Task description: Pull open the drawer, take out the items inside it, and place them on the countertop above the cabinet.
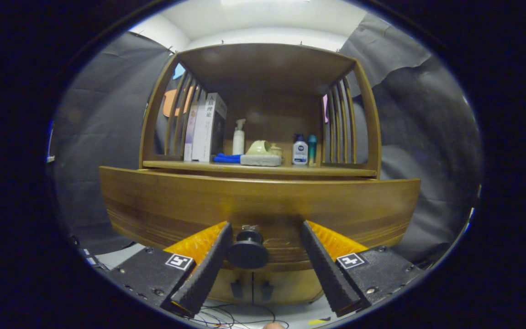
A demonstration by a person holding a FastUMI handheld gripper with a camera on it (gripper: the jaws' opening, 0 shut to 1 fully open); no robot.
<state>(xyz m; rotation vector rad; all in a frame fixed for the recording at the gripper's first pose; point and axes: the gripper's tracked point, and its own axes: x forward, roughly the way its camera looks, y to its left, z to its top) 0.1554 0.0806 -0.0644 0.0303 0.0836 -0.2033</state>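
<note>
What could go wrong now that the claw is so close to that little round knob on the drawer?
1. The claw is open, and the drawer knob sits against one finger, well off from the other. Closing off-centre might let the knob slip out.
2. The drawer front looks barely open, if at all; a skewed pull could jam it.
3. A hard tug might topple the pump bottle on the countertop.

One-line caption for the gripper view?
Open gripper brackets the round black knob of the wooden drawer front, left finger touching.
</note>
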